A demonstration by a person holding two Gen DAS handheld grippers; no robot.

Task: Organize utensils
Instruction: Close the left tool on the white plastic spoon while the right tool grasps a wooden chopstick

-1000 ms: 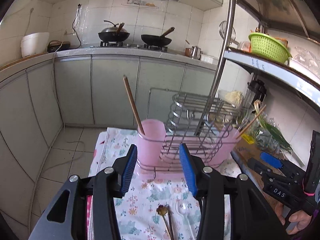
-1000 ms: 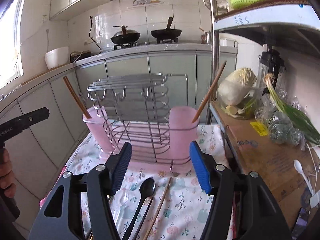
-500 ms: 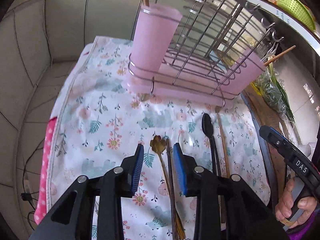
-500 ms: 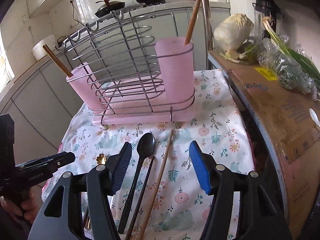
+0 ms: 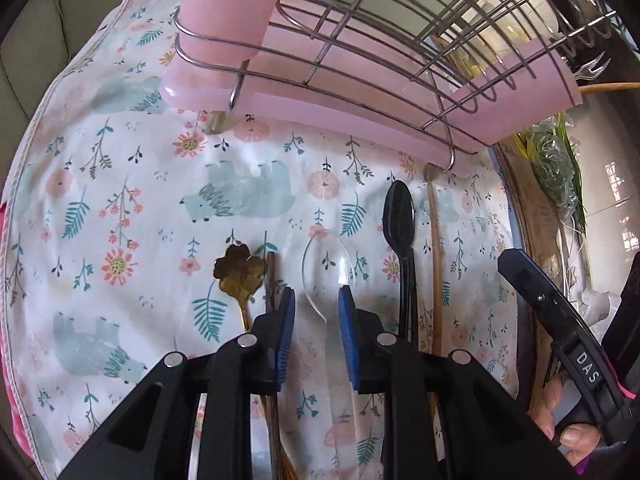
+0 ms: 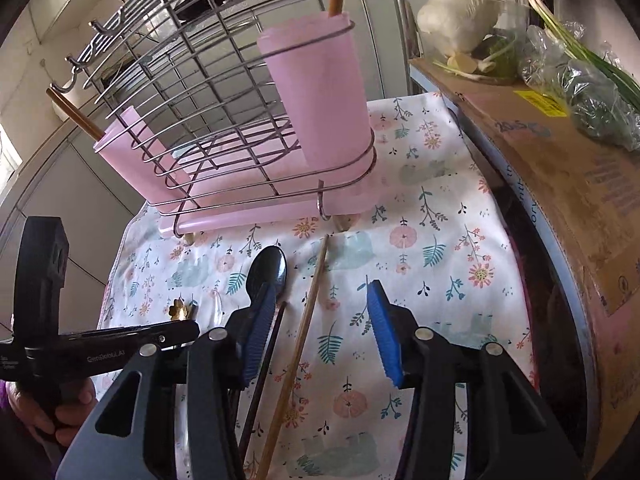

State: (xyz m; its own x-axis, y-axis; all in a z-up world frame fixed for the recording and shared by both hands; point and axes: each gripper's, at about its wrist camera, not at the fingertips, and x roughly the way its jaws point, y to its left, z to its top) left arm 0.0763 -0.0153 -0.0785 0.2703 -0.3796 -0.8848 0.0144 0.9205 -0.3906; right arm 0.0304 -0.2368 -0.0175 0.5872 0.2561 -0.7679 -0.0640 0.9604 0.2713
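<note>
Several utensils lie on a floral cloth (image 5: 120, 184): a gold flower-headed spoon (image 5: 239, 270), a dark chopstick (image 5: 271, 276), a clear plastic spoon (image 5: 326, 268), a black spoon (image 5: 399, 216) and a wooden chopstick (image 5: 435, 240). My left gripper (image 5: 316, 300) is open, low over the cloth, its fingers either side of the clear spoon's neck. My right gripper (image 6: 322, 300) is open wide above the wooden chopstick (image 6: 308, 304), with the black spoon (image 6: 268, 270) by its left finger. A wire rack (image 6: 208, 120) holds two pink cups (image 6: 320, 92), each with a chopstick standing in it.
A cardboard box (image 6: 560, 184) with bagged greens (image 6: 592, 92) and a cabbage (image 6: 460, 8) lies right of the cloth. Grey kitchen cabinets stand behind the rack. The cloth's left edge drops off toward the floor.
Both grippers have tilted down and come closer to the cloth. The left gripper has shifted right from the gold spoon to the clear spoon and its jaws have narrowed. The right gripper stays wide open.
</note>
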